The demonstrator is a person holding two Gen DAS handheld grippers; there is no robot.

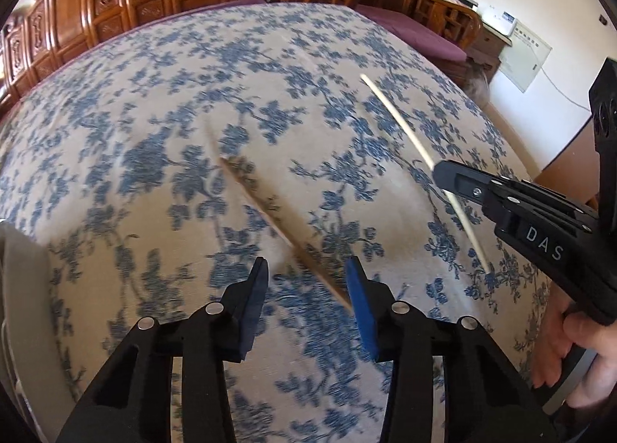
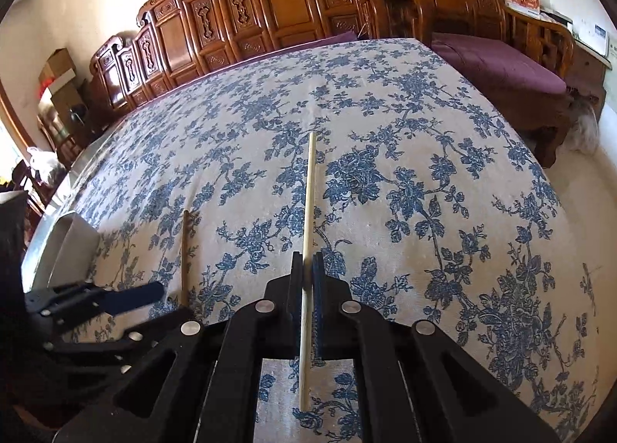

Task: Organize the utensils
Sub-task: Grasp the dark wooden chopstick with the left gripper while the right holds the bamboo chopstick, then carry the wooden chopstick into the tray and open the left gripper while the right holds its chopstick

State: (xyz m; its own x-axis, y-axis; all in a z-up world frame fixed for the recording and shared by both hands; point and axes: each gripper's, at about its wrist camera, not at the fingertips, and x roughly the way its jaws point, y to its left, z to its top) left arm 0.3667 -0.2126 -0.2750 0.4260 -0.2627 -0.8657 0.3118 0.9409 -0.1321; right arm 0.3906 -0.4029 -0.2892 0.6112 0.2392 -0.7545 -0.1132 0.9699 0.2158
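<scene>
On the flowered tabletop [image 1: 231,68], seen from the left wrist, a brown chopstick [image 1: 285,234] lies slanted between the spread fingers of the left tool [image 1: 306,277], untouched. From the right wrist, the right tool [image 2: 308,269] is clenched on a pale chopstick [image 2: 310,188], held above the cloth.

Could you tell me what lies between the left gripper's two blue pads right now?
In the left wrist view, the near end of the darker chopstick lies between the left gripper's open pads, over the floral tablecloth.
</scene>
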